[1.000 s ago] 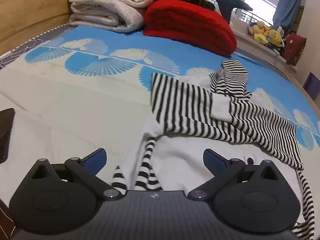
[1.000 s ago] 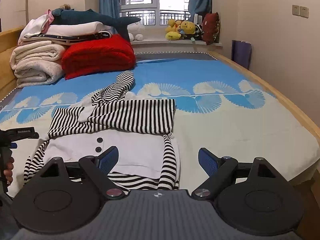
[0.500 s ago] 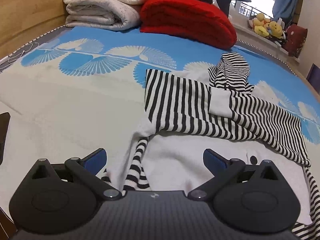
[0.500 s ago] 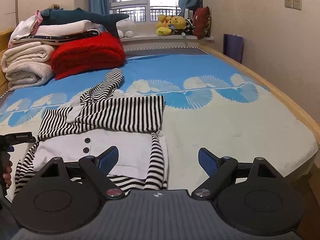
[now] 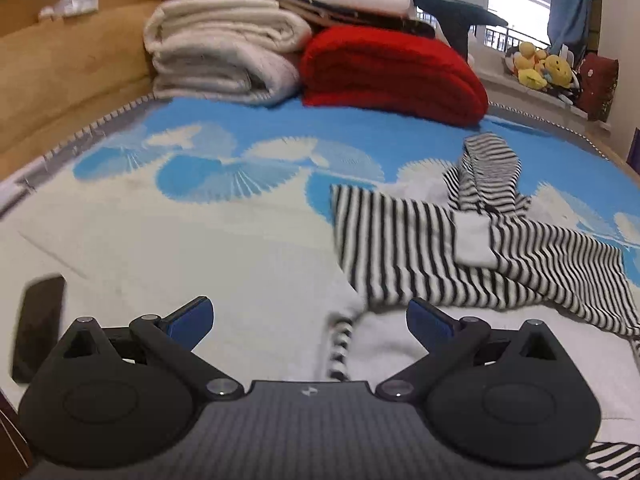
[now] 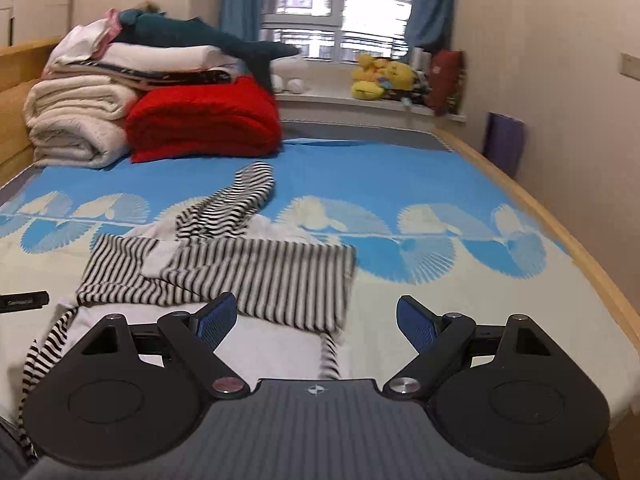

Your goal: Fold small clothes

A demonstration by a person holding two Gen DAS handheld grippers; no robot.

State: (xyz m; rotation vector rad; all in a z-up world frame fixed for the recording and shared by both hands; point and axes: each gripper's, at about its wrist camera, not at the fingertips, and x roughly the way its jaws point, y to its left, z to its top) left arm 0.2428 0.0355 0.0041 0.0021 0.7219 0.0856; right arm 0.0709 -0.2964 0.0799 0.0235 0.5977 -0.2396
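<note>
A small black-and-white striped hooded garment (image 5: 440, 248) with a white body lies spread on the bed (image 5: 160, 240), its sleeves folded across the chest. It also shows in the right wrist view (image 6: 248, 276). My left gripper (image 5: 310, 320) is open and empty, low over the garment's left edge, a striped trim strip between its fingers. My right gripper (image 6: 316, 316) is open and empty, over the garment's lower right corner. The tip of the left gripper (image 6: 24, 302) shows at the left edge of the right wrist view.
Folded cream blankets (image 5: 224, 64) and a red blanket (image 5: 388, 72) are stacked at the head of the bed (image 6: 440, 184), with a shark plush (image 6: 192, 34) on top. A dark phone (image 5: 38, 320) lies at the left. A wooden bed rail (image 6: 560, 232) runs along the right.
Both grippers have moved forward and lower toward the garment, so it looks larger and nearer. The left view has swung left. Both stay open; the garment has not moved.
</note>
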